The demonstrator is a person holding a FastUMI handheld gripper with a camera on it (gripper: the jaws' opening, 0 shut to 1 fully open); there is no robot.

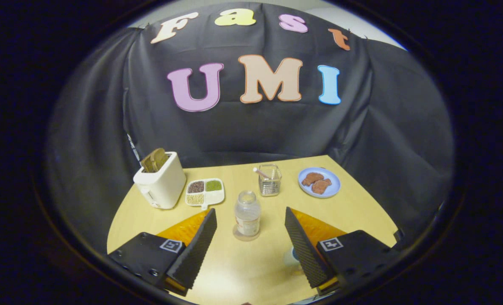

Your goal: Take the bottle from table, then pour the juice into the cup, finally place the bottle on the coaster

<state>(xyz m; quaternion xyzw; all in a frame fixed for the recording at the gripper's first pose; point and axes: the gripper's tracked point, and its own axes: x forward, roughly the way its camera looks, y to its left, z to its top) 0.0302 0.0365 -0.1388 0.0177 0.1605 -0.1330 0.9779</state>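
Your gripper (pixel 250 220) is spread wide, its two ribbed fingers (pixel 198 248) angled apart and gripping nothing. Take the bottle (pixel 247 214) as your landmark: it stands upright on the wooden table (pixel 251 271), between the fingertips and slightly ahead of them, touching neither. It is clear plastic with no cap on its mouth, and it sits on a round pale disc that looks like the coaster (pixel 246 235). How much juice is inside you cannot tell. Just behind your right finger, nearer to you than the bottle and off to its right, a small pale rounded thing (pixel 293 256) peeks out, too hidden to name.

Beyond the bottle and a little right stands the cup (pixel 270 180), a clear ribbed glass with a pinkish straw (pixel 261 173) leaning in it. Beyond the bottle to the left lies a white divided dish (pixel 204 192) with dark, green and pale grains in separate compartments. Farther left of that is a white toaster (pixel 161 180) with brown toast (pixel 154 159) sticking up from its slots. Far right of the bottle, past the cup, a blue plate (pixel 330 188) carries two brown pieces of food (pixel 317 182).
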